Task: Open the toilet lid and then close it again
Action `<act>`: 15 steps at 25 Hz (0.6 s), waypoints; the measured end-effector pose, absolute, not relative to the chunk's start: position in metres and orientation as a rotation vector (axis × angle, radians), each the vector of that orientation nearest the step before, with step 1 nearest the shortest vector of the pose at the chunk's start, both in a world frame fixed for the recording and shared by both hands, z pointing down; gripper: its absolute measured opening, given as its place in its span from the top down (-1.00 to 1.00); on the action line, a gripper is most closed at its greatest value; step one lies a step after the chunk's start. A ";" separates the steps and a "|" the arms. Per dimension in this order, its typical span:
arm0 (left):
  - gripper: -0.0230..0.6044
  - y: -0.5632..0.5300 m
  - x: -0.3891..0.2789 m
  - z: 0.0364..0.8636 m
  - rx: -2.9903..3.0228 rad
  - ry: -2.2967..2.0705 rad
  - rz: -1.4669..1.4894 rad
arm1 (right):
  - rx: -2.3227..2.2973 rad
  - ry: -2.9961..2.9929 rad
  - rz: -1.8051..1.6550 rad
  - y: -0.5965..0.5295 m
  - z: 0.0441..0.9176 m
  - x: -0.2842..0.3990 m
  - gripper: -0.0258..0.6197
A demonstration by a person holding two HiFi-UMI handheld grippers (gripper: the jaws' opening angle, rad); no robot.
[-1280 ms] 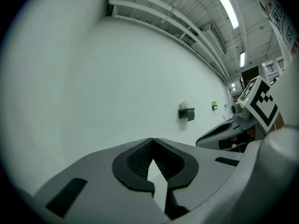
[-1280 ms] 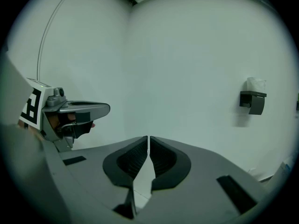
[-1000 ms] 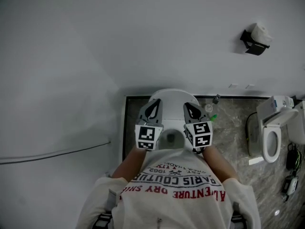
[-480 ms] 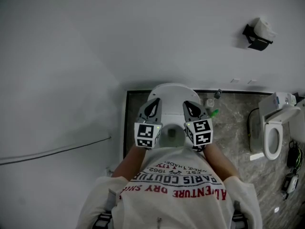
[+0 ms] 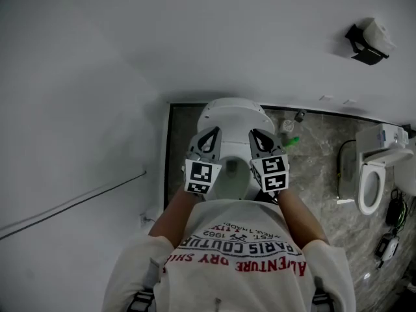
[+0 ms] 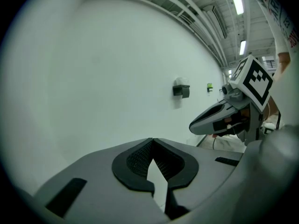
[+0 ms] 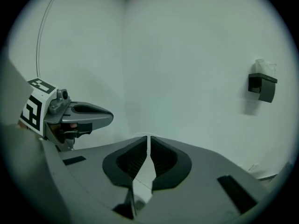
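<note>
Since a second ago, the left gripper [image 5: 209, 136] and right gripper [image 5: 256, 136] have been lowered toward the toilet [image 5: 233, 174] directly beneath them. Both are clenched on nothing. The bowl's near end is hidden by the shirt [image 5: 234, 252]. The lid [image 5: 231, 112] seems raised at the wall end, though this is poorly seen. The toilet's long axis runs away from the person.

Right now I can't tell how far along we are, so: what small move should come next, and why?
Probably ease the left gripper and right gripper forward to the seemingly raised toilet lid and tip it down: the bowl lies open between them, and both shut grippers hold nothing.
</note>
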State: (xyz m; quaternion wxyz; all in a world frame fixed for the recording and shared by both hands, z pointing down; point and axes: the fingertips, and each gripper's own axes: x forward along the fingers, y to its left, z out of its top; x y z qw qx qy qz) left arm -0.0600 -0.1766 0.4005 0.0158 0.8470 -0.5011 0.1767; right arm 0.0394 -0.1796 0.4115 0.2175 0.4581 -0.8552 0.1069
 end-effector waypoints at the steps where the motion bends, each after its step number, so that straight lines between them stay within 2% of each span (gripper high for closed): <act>1: 0.91 -0.182 -0.059 0.406 2.631 -1.555 0.586 | 1.244 -2.360 0.292 -0.185 0.416 0.040 0.84; 11: 0.89 -0.247 -0.042 0.470 2.628 -1.367 0.964 | 1.026 -2.308 0.227 -0.253 0.455 0.050 0.84; 15: 0.73 -0.267 -0.035 0.484 2.636 -1.319 1.047 | 0.957 -2.276 0.235 -0.268 0.474 0.052 0.84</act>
